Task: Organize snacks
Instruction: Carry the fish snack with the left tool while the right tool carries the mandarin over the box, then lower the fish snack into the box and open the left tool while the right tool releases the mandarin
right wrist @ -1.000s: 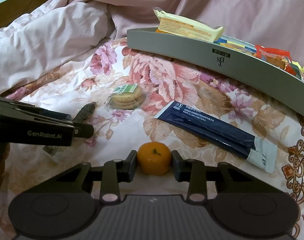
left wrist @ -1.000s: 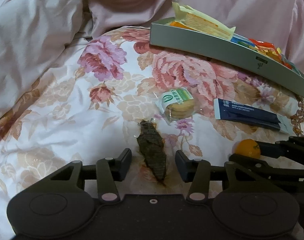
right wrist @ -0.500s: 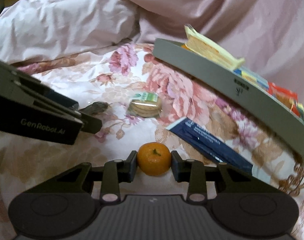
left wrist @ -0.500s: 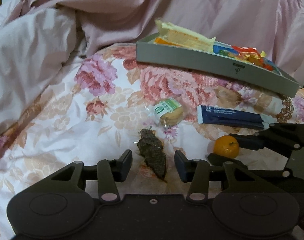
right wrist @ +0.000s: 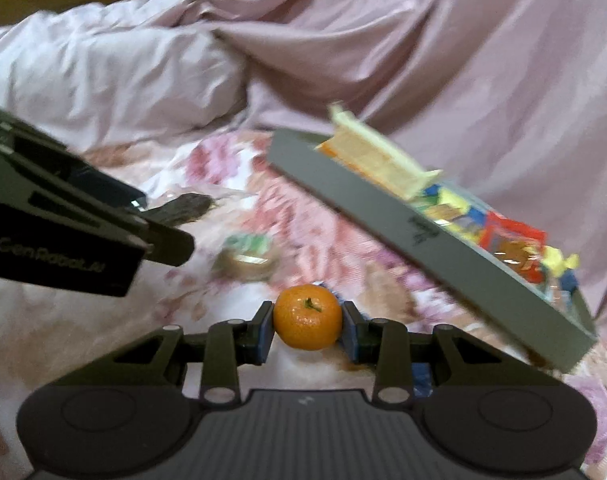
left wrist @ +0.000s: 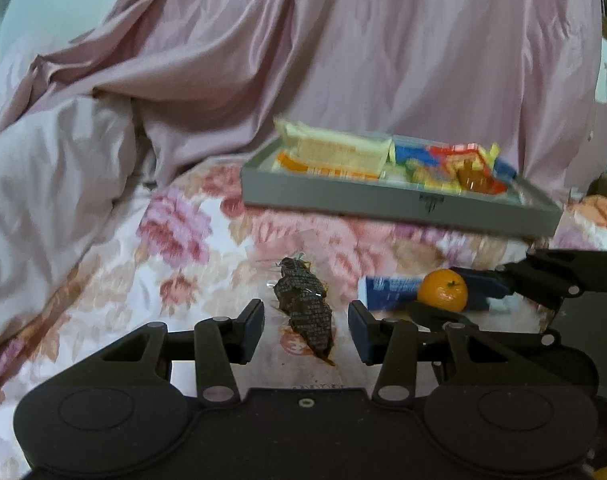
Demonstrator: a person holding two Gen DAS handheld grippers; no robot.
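My left gripper (left wrist: pixel 306 328) is shut on a clear packet holding a dark brown snack (left wrist: pixel 305 312), which hangs between its fingers above the floral bedcover. The right wrist view shows the same snack (right wrist: pixel 185 206) sticking out past the left fingertips (right wrist: pixel 171 242). My right gripper (right wrist: pixel 307 322) is shut on a small orange (right wrist: pixel 307 317), pads pressed on both its sides. In the left wrist view that orange (left wrist: pixel 442 290) shows at the right, a little above the cover. The grey tray (left wrist: pixel 343 196) of wrapped snacks lies beyond both grippers.
A blue sachet (left wrist: pixel 387 286) lies on the cover under the orange. A round cookie packet (right wrist: pixel 247 256) with a green label lies between the grippers. Rumpled pink bedding (left wrist: pixel 83 152) rises at the left and behind the tray (right wrist: pixel 383 216).
Both grippers have lifted off the cover with their loads, the dark snack and the orange. The right one has rolled, so the tray looks tilted. More of the tray's inside shows now.
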